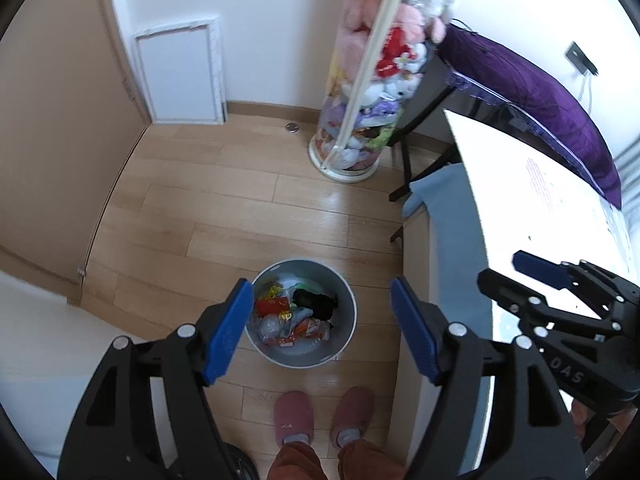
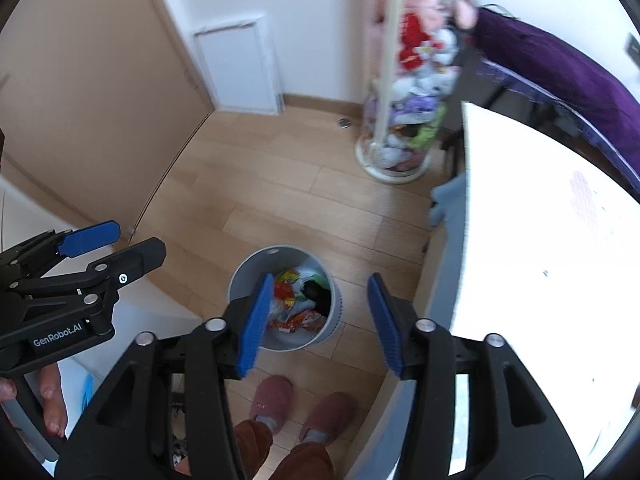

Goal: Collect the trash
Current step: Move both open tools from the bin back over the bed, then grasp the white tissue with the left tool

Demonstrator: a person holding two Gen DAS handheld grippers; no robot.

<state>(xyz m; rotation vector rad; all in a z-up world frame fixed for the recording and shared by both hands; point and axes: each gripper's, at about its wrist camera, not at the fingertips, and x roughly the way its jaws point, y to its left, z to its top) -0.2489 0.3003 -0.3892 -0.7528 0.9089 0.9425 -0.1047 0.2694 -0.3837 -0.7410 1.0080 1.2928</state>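
Observation:
A grey round bin (image 1: 345, 304) stands on the wooden floor, holding several wrappers and other trash (image 1: 276, 306), among them red and orange packets and something black. My left gripper (image 1: 320, 332) hovers above the bin, open wide, with nothing between its blue pads. In the right wrist view the same bin (image 2: 245, 276) and its trash (image 2: 298, 316) lie below my right gripper (image 2: 320, 320), which is open and empty too. The right gripper (image 1: 516, 276) also shows over the table edge in the left wrist view. At the left of the right wrist view, the left gripper (image 2: 120, 246) is held by a hand.
A person's feet in pink slippers (image 1: 294, 416) stand just before the bin. A white table (image 1: 520, 200) with a blue cloth (image 1: 444, 208) under it borders the right. A tall clear tube of plush toys (image 1: 372, 80) and a purple cushion (image 1: 532, 92) stand behind. A white surface (image 1: 36, 352) lies at the left.

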